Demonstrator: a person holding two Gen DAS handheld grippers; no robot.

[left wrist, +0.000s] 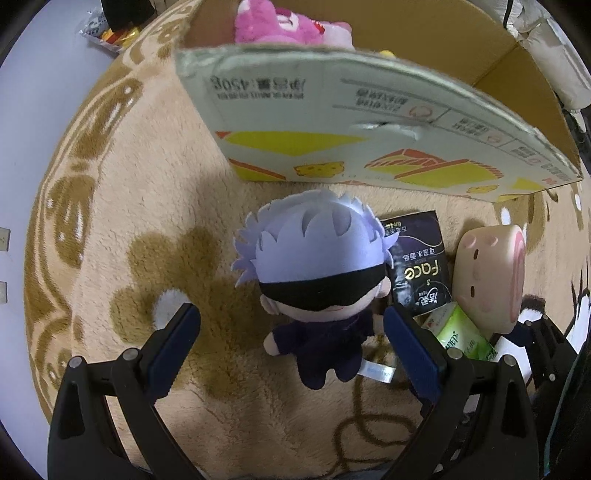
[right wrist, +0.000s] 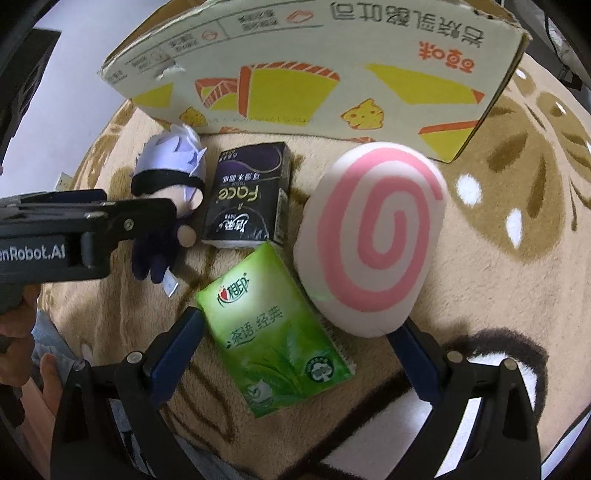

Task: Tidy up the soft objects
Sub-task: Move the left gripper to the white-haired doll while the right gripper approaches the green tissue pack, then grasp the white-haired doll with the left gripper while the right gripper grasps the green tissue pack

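Left wrist: left gripper [left wrist: 291, 328] jaws wide open around the doll [left wrist: 314, 280] lying on the rug [left wrist: 147, 192], box [left wrist: 369, 122] just beyond. Right wrist: right gripper [right wrist: 295, 332] jaws wide open, holding nothing, green tissue pack [right wrist: 273, 336] between them, touching the swirl cushion [right wrist: 373, 236].

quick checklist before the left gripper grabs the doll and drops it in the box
1. Left gripper open wide enough: ok, both fingers stand apart on either side of the doll.
2. Doll free to lift: ok, nothing lies on it.
3. Neighbours clear: not ok, the black tissue pack touches the doll's head, close to one finger.
4. Cardboard box open: ok, a pink plush already sits inside.
5. Right gripper out of the way: ok, open over the green tissue pack.
6. Room left in box: cannot tell.
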